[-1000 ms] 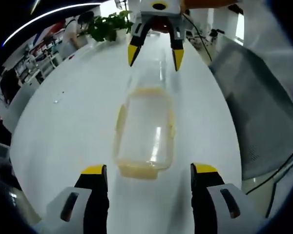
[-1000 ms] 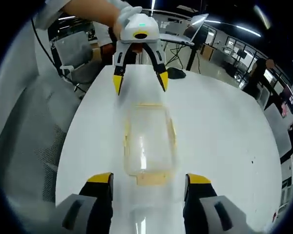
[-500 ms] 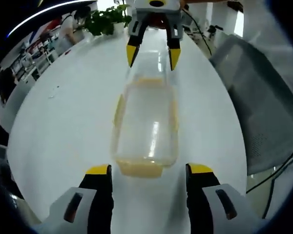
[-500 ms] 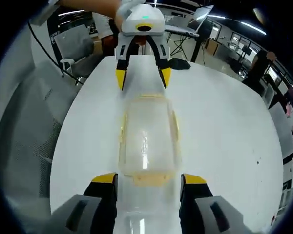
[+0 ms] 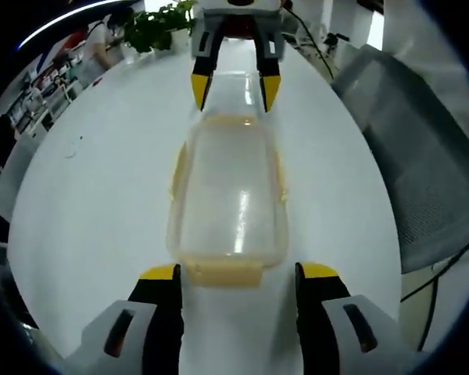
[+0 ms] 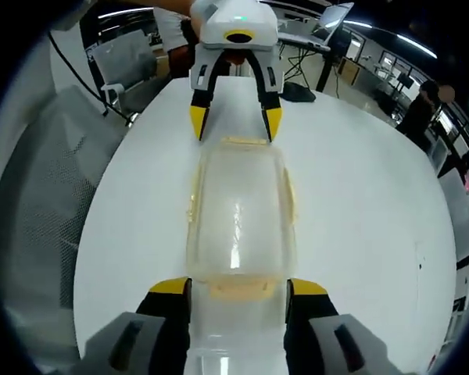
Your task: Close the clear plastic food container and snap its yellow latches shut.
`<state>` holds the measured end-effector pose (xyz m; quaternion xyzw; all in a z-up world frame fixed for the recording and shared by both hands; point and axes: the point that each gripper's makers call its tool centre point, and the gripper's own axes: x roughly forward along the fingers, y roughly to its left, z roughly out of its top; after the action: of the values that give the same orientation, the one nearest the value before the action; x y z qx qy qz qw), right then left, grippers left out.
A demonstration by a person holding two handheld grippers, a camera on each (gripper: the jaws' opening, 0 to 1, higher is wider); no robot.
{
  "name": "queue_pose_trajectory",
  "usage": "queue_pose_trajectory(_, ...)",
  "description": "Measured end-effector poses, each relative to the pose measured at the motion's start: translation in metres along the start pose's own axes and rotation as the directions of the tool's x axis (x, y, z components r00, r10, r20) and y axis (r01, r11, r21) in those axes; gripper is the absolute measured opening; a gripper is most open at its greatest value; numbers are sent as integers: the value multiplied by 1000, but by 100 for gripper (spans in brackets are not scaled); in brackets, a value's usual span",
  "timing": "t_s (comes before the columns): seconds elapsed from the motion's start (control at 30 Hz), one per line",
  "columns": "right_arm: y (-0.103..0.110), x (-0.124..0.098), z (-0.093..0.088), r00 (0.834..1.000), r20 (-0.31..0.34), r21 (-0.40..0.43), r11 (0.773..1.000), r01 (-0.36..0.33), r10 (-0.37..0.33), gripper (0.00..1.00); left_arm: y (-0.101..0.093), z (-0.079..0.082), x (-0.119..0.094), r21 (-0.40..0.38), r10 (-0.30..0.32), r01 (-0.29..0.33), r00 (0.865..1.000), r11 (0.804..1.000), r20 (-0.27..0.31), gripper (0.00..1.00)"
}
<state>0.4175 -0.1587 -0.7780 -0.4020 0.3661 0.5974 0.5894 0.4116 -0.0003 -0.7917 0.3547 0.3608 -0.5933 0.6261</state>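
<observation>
The clear plastic container (image 5: 228, 191) lies lengthwise on the white table (image 5: 102, 203) with its lid on top. Yellow latches show at its ends and long sides. In the left gripper view my left gripper (image 5: 239, 273) is open, its yellow tips on either side of the near end latch (image 5: 223, 273). My right gripper (image 5: 234, 87) is open at the far end, facing me. In the right gripper view the same container (image 6: 238, 215) runs away from my open right gripper (image 6: 238, 287), whose tips flank the near latch (image 6: 236, 291). The left gripper (image 6: 234, 121) stands open at the far end.
A grey mesh chair (image 5: 422, 156) stands beside the table. A potted plant (image 5: 160, 27) and people are at the far end. In the right gripper view there are a chair (image 6: 39, 195), a laptop (image 6: 328, 19) and a dark object (image 6: 297, 92) on the table.
Both grippers have come closer to the container from opposite ends. Each pair of open tips now flanks an end latch. The container has stayed in place.
</observation>
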Motion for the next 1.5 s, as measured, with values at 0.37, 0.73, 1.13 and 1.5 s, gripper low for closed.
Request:
queue_pose_trajectory(0.37,1,9,-9,997,-69,-19,1000,-19,18,42,4,-3,1,-7,2,-2,1000,1000,-13,51)
queue_pose_trajectory(0.73,-2,17,-11,994,-107,-43,999,-19,14,37,6,-5,5,-5,-3,3,1000,1000,-28,44)
queue_pose_trajectory(1.13,-6,20,-12,990,-137,-80,997,-4,-7,37,7,-4,8,-25,11,-12,999,1000,-43,39)
queue_pose_trajectory(1.5,-5,22,-12,982,-176,-113,993,41,-60,36,6,-4,8,-31,18,-20,998,999,-58,38)
